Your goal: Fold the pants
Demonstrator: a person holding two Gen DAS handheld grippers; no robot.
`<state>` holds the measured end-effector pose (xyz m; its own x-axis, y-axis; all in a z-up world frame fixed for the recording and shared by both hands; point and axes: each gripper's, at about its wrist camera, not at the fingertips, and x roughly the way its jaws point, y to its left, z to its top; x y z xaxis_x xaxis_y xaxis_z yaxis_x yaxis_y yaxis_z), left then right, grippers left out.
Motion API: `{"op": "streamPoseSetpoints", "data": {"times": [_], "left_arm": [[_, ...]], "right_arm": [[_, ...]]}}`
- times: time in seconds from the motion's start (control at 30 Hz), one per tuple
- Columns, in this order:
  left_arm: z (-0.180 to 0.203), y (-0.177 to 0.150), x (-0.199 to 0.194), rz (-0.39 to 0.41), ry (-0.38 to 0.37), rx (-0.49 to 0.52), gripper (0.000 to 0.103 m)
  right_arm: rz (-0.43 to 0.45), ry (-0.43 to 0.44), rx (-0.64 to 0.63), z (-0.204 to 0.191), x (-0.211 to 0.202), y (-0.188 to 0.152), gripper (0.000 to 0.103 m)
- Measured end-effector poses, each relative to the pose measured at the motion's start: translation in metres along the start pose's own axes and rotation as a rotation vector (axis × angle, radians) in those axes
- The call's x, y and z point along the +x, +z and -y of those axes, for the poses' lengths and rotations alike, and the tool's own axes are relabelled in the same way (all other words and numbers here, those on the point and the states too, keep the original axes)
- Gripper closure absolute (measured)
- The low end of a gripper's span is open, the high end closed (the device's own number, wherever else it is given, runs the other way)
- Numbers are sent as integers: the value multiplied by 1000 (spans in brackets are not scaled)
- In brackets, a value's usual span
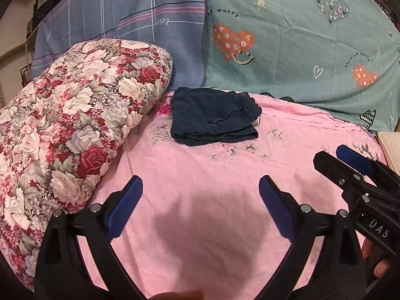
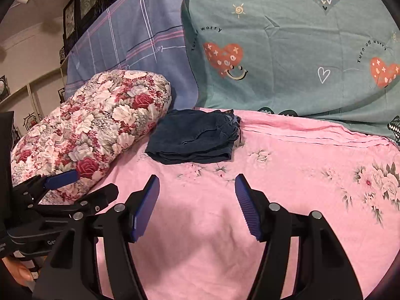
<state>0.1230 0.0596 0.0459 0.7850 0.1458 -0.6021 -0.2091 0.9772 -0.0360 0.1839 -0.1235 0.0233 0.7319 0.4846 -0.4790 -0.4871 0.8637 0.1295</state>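
One pants (image 1: 213, 116) bundle, two claws (image 1: 200, 205)

Folded pants (image 1: 212, 117) lie on the bedsheet (image 1: 200, 175), beside the quilt (image 1: 75, 115).

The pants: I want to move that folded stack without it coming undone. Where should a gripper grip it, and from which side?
Probably grip the pants at the near folded edge, where the stacked layers show, coming in low from the front over the pink sheet. The floral quilt crowds the left side. Both grippers are open, empty.
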Motion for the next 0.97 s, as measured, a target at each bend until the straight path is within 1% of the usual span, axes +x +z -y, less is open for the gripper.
{"op": "streamPoseSetpoints", "data": {"times": [0.13,0.2,0.43,0.63,0.77,0.97], "left_arm": [[-1,-3,-13,11,11,1,5],[-1,-4,-19,17,11,8,2],[2,-10,-36,44,9,30,2],[2,-16,-46,48,4,18,2],[4,-22,-50,39,6,25,2],[3,-33,-55,23,-5,-3,2]], "right_arm": [[18,11,12,-5,-13,-2,39],[26,25,22,-6,-19,-2,39],[53,34,34,-15,-38,-4,39],[71,2,29,-20,-49,-6,39],[74,-13,55,-15,-58,-10,39],[69,-29,91,-7,-66,-22,39]]}}
